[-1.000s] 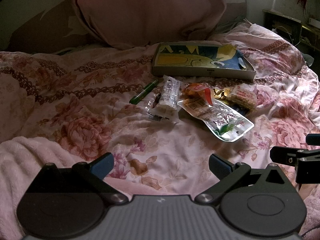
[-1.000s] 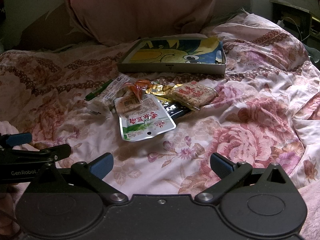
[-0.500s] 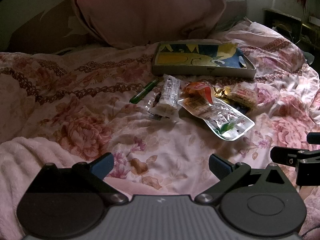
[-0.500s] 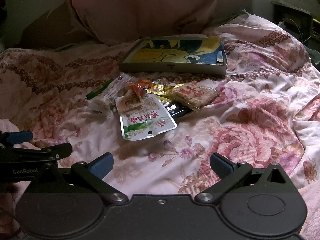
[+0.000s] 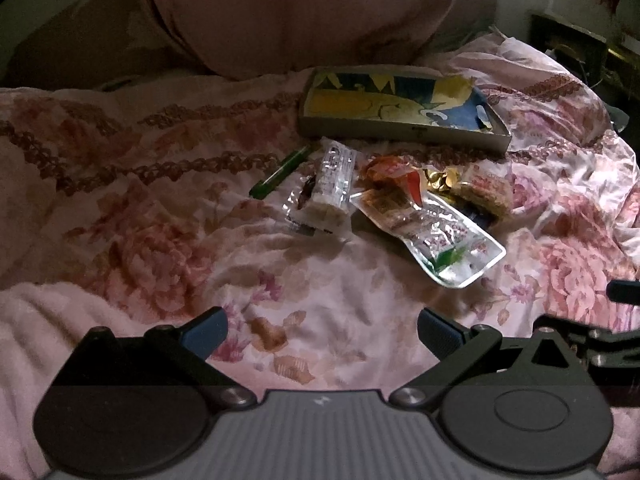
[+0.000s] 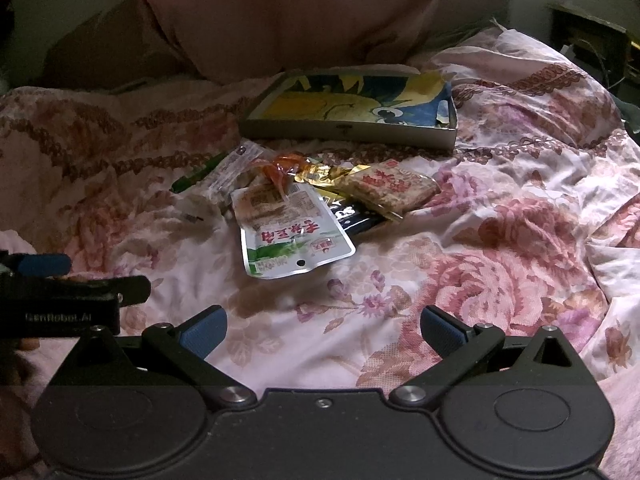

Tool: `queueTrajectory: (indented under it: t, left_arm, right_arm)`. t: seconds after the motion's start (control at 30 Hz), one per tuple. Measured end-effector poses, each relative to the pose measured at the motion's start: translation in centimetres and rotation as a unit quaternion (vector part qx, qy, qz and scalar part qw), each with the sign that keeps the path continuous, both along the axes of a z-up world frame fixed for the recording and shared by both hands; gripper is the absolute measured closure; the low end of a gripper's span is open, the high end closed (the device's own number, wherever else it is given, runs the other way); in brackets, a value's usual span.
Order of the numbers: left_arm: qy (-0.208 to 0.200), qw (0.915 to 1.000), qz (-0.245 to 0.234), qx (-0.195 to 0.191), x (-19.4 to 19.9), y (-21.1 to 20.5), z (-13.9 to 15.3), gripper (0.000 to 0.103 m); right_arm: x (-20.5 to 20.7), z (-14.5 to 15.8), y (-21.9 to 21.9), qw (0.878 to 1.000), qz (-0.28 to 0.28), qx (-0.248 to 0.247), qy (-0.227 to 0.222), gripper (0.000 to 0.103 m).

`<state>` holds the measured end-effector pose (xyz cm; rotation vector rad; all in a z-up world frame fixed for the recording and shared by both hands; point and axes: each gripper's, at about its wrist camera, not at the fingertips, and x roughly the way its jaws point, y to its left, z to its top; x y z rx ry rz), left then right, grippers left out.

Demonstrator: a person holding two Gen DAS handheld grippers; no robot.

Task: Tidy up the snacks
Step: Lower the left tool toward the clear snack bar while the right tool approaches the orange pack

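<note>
Several snack packets lie in a loose pile mid-bed: a silver pouch with green print (image 5: 440, 236) (image 6: 292, 236), a clear pack of white wafers (image 5: 328, 196), a green stick (image 5: 280, 172), an orange wrapper (image 6: 284, 168), a black and gold packet (image 6: 352, 216) and a brown cracker pack (image 6: 388, 188). Behind them sits a shallow box with a yellow and blue cartoon bottom (image 5: 396, 100) (image 6: 352, 100). My left gripper (image 5: 322, 334) and right gripper (image 6: 322, 332) hover open and empty over the quilt, well short of the pile.
A floral pink quilt (image 6: 500, 240) covers the bed. A large pink pillow (image 5: 296, 12) stands behind the box. Dark furniture (image 6: 592, 36) lines the right wall. The other gripper shows at each view's edge: (image 5: 600, 332), (image 6: 60, 292).
Both views have crept slightly forward toward the snack pile. Nothing on the bed has moved and both grippers stay open.
</note>
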<state>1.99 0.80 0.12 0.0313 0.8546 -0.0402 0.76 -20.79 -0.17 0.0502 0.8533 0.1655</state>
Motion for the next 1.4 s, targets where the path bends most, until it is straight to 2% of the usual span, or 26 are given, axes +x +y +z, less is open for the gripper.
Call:
queueTrajectory:
  t: [0.17, 0.47, 0.6, 0.7, 0.8, 0.9, 1.0, 1.1, 1.27, 1.4]
  left_arm:
    - [0.000, 0.9999, -0.009, -0.008, 1.4, 0.3, 0.7, 0.000]
    - [-0.023, 0.9992, -0.032, 0.006, 5.7, -1.3, 2.0, 0.000]
    - [-0.061, 0.9968, -0.049, 0.016, 7.6, -1.9, 3.1, 0.000]
    - [-0.100, 0.9930, -0.061, 0.014, 8.8, -2.1, 4.0, 0.000]
    - [-0.134, 0.9874, -0.083, 0.018, 9.9, -2.2, 4.6, 0.000]
    - [-0.148, 0.9828, -0.109, 0.016, 11.0, -2.1, 4.7, 0.000]
    - [-0.140, 0.9821, -0.124, 0.021, 12.3, -1.9, 4.2, 0.000]
    - [-0.122, 0.9858, -0.112, 0.030, 13.0, -1.2, 2.7, 0.000]
    - [-0.033, 0.9964, -0.078, 0.011, 14.5, 0.3, 0.0, 0.000]
    - [0.002, 0.9988, -0.047, -0.011, 16.0, 1.6, -0.9, 0.000]
  right_arm:
    - [1.0, -0.2, -0.2, 1.000, 0.000, 0.008, 0.016, 0.000]
    - [2.8, 0.1, -0.3, 1.000, 0.006, 0.011, 0.023, 0.000]
    - [3.7, 1.0, -0.4, 1.000, 0.026, -0.001, -0.014, 0.000]
    - [4.2, 2.0, -0.7, 0.997, 0.040, -0.016, -0.061, 0.000]
    - [4.9, 2.6, -1.0, 0.993, 0.047, -0.043, -0.098, 0.000]
    - [5.7, 2.9, -1.0, 0.987, 0.056, -0.073, -0.129, 0.000]
    - [6.6, 2.6, -1.2, 0.983, 0.091, -0.064, -0.147, 0.000]
    - [8.4, 2.0, -1.4, 0.986, 0.114, -0.035, -0.120, 0.000]
    - [10.6, -0.1, -1.2, 0.990, 0.106, -0.029, -0.093, 0.000]
    - [12.2, -1.4, -0.2, 0.989, 0.127, -0.033, -0.072, 0.000]
